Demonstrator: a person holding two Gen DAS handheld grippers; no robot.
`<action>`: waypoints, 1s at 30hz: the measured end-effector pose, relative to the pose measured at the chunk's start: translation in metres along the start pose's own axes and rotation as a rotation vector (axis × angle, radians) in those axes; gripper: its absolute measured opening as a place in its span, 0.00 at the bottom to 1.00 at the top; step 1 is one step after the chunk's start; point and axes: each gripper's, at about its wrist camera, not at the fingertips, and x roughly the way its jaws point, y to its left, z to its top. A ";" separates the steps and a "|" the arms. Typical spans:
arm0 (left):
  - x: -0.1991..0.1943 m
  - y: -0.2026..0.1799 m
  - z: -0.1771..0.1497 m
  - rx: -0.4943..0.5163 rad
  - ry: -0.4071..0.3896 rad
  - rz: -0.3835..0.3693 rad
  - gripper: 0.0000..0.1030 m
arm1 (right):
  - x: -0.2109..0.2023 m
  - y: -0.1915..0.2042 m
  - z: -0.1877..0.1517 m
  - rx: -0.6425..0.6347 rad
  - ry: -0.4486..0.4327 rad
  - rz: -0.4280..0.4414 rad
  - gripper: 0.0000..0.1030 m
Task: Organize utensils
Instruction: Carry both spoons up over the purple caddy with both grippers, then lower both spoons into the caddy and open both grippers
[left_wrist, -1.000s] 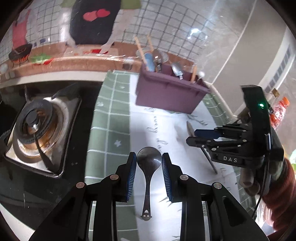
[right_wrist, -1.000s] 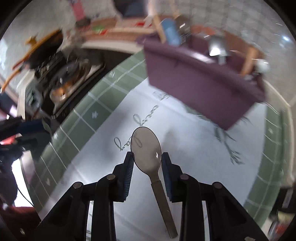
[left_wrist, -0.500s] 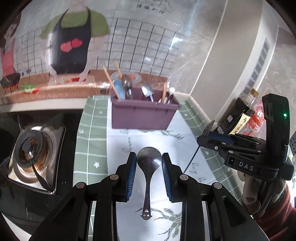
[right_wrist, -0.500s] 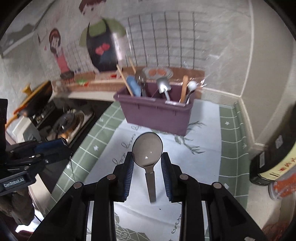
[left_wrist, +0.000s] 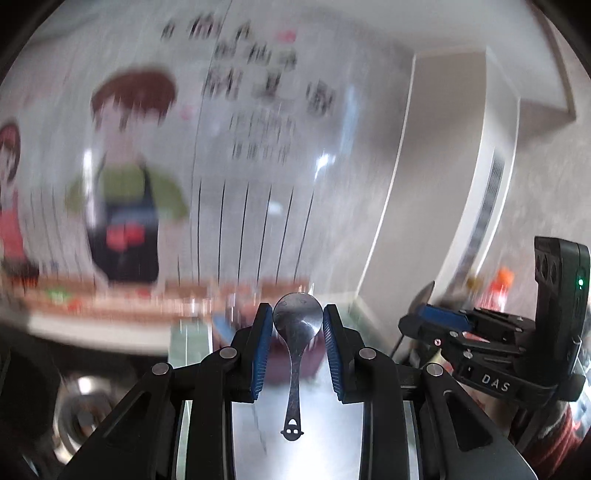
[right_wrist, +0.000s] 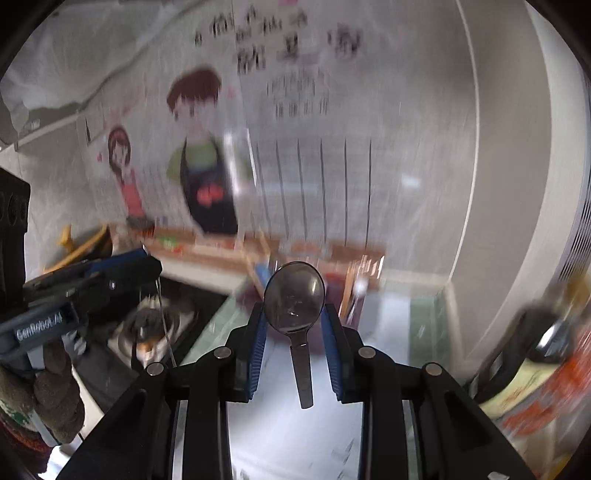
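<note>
My left gripper (left_wrist: 297, 321) is shut on a dark metal spoon (left_wrist: 295, 332), bowl between the blue pads, handle hanging toward the camera. My right gripper (right_wrist: 293, 317) is shut on a second, shinier spoon (right_wrist: 294, 299), held the same way. Both grippers are raised and tilted up at the wall. The purple utensil bin (right_wrist: 332, 288) with several utensils shows blurred behind the right gripper's spoon and is mostly hidden behind the fingers in the left wrist view (left_wrist: 277, 354). The right gripper also shows in the left wrist view (left_wrist: 443, 321), and the left gripper in the right wrist view (right_wrist: 110, 269).
A gas stove (right_wrist: 155, 325) lies at the left. Bottles (right_wrist: 535, 369) stand at the right by the wall corner. A cartoon poster (left_wrist: 125, 206) covers the tiled wall. A white patterned mat (right_wrist: 295, 424) lies below the grippers.
Both grippers have lifted and tilted upward with their spoons. The view has swung from the counter and bin up to the wall, with motion blur.
</note>
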 end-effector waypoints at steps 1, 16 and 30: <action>0.000 0.000 0.013 0.008 -0.024 -0.004 0.28 | -0.006 -0.001 0.015 0.002 -0.039 -0.014 0.26; 0.102 0.040 0.056 -0.029 -0.078 0.016 0.28 | 0.083 -0.024 0.073 0.085 -0.069 -0.093 0.26; 0.214 0.082 -0.024 -0.078 0.106 0.063 0.28 | 0.208 -0.047 0.002 0.160 0.193 -0.101 0.26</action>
